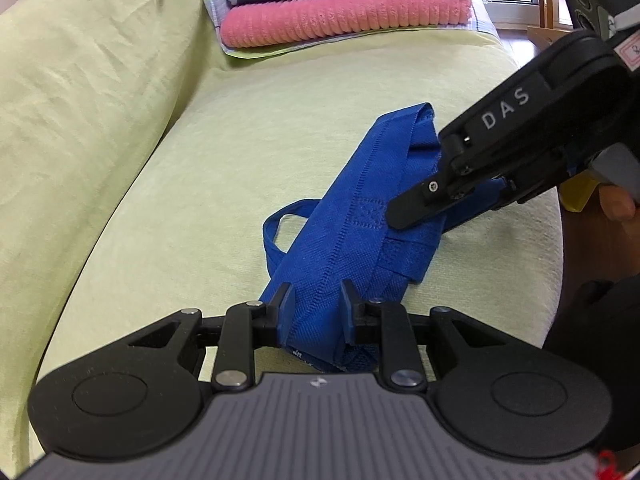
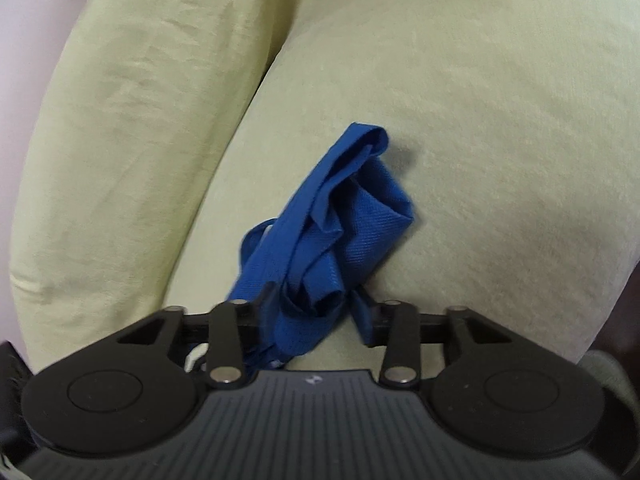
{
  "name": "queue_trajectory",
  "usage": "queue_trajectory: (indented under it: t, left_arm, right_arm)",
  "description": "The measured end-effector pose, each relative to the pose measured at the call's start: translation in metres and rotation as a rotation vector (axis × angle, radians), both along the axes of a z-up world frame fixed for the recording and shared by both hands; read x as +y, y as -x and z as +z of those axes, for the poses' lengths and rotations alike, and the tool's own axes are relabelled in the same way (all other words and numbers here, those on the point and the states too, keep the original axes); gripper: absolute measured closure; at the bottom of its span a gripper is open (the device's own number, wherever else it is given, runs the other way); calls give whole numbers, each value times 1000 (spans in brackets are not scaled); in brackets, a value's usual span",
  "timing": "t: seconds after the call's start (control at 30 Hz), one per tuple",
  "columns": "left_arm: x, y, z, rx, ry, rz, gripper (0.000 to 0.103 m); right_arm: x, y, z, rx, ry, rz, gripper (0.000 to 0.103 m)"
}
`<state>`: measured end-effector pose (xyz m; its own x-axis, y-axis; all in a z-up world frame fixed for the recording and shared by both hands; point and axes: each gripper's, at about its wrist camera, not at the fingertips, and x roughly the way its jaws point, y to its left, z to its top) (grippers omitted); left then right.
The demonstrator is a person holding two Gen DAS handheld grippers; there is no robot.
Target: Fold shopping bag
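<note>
Blue woven shopping bag (image 1: 352, 216), folded narrow, lies mid-seat on the pale green sofa (image 1: 240, 152). My left gripper (image 1: 316, 300) pinches its near end; my right gripper (image 2: 312, 304) pinches its bunched far part. Next, I judge, comes folding end over end.

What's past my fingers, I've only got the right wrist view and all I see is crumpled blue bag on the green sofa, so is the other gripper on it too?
Observer: Yes. In the left wrist view the left gripper has its fingers on either side of the near end of the shopping bag.
Operator: And where does my gripper sit on it?
Observer: The right gripper comes in from the right and its fingertips are on the bag's middle, over the folded strip.
Operator: Anything loose?
Observer: One handle loop sticks out on the left side of the bag, lying on the sofa.
Operator: Anything else nearby?
Observer: Folded towels are stacked at the far end, apart from the bag.
</note>
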<state>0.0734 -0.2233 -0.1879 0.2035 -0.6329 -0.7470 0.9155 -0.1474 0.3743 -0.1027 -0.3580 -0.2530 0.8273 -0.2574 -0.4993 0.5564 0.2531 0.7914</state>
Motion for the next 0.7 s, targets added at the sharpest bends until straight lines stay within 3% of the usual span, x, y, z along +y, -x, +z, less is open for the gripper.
queue_trajectory:
  t: [0.33,0.53,0.7]
  left_arm:
    - [-2,0,-1,10,26,56,76]
    - [0,-2,-1,33,40,62,76]
    - [0,-9,2,60,28,40,76]
  right_arm:
    - [-12,-8,13,30,28,31,72]
    - [-18,-13,21,50,43,48,68]
    - [-16,-16,18,28,-9,2,64]
